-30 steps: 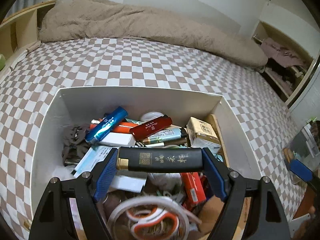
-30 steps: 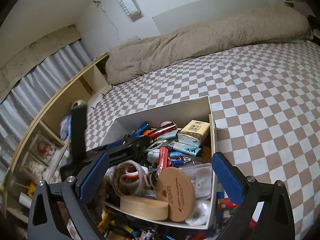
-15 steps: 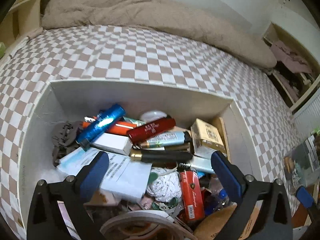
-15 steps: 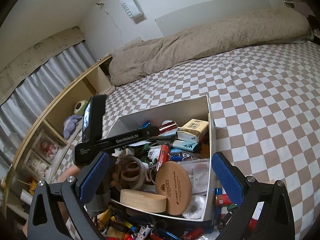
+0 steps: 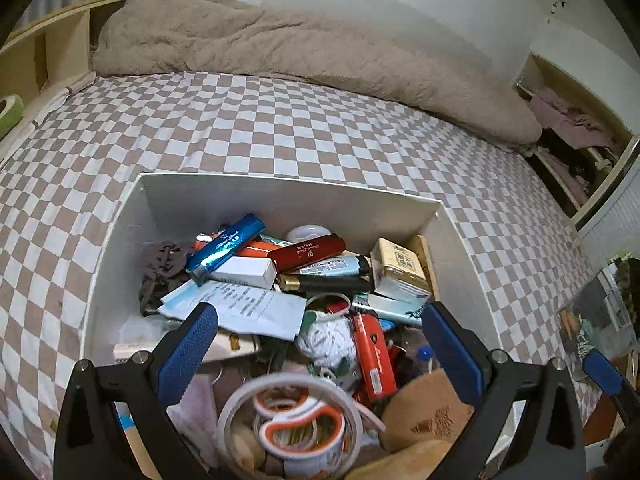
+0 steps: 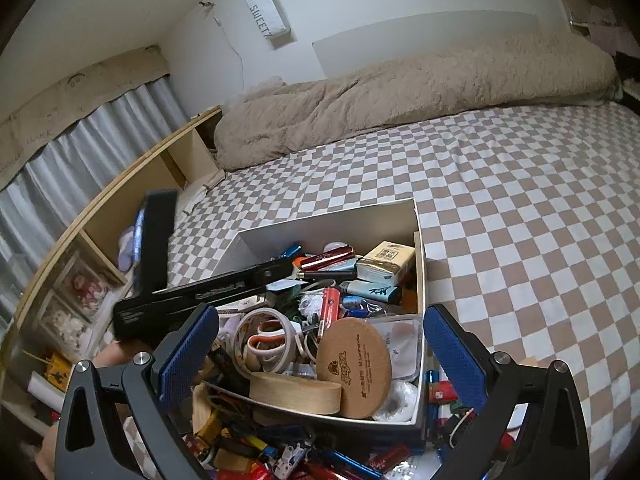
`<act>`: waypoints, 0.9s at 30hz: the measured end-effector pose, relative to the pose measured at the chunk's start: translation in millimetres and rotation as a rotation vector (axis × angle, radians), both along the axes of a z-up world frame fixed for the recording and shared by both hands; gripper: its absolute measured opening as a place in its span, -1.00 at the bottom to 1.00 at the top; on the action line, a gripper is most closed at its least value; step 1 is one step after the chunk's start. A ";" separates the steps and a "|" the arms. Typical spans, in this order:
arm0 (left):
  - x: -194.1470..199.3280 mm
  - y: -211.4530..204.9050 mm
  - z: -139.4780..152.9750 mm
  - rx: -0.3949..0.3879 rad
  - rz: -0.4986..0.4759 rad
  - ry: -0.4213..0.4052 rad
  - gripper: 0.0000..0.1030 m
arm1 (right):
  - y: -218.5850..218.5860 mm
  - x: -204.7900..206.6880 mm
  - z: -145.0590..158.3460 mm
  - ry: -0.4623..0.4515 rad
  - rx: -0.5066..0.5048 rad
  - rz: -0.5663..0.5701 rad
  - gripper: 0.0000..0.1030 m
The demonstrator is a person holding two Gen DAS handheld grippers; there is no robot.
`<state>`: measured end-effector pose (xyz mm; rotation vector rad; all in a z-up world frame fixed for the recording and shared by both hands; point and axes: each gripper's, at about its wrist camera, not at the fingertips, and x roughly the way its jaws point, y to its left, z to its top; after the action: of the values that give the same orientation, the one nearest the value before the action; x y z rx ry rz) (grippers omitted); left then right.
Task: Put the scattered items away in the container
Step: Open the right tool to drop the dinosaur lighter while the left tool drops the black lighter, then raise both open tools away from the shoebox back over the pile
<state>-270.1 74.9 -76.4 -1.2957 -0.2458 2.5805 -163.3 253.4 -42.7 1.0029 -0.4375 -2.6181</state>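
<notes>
A white box on the checkered bed holds a heap of small items. Among them lies a black tube with a gold cap, next to a red lighter and a blue tube. My left gripper hovers above the box with its jaws wide open and nothing between them. In the right wrist view my right gripper stands open and empty over the box's near end. Loose lighters and small items lie outside the box, below it.
A beige fluffy blanket lies along the far side of the bed. A wooden shelf runs along the left. A cork disc, a round wooden box and a tape ring with scissors fill the box's near end.
The left gripper opened and let go of the black tube, which now lies in the box. The left gripper then drew back a little. The right gripper stayed in place.
</notes>
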 end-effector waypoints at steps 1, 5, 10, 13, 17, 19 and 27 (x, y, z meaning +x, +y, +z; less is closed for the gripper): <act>2.7 -1.7 2.2 -0.001 0.001 0.004 0.99 | -0.3 0.5 0.6 -0.002 0.001 0.000 0.98; 14.4 -7.6 9.5 -0.019 0.009 0.019 0.99 | -0.7 4.4 3.5 -0.001 0.009 -0.007 0.98; 30.9 -14.2 15.1 -0.039 0.012 0.028 1.00 | -2.3 10.6 6.7 0.003 0.023 -0.015 0.98; 41.1 -18.2 19.1 -0.042 0.014 0.039 1.00 | -3.1 14.9 8.8 0.008 0.032 -0.015 0.98; 54.4 -23.3 24.0 -0.043 0.012 0.043 1.00 | -4.9 20.8 10.6 0.010 0.044 -0.013 0.98; 60.3 -26.9 26.6 -0.027 0.005 0.042 1.00 | -5.8 24.9 11.8 0.015 0.051 -0.014 0.98; 87.7 -40.6 39.5 -0.011 0.017 0.071 1.00 | -9.3 41.4 19.7 0.039 0.077 -0.017 0.98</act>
<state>-182.4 34.2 -36.9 -1.2080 -0.2305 2.6395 -121.8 244.1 -23.0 0.9740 -0.3397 -2.6835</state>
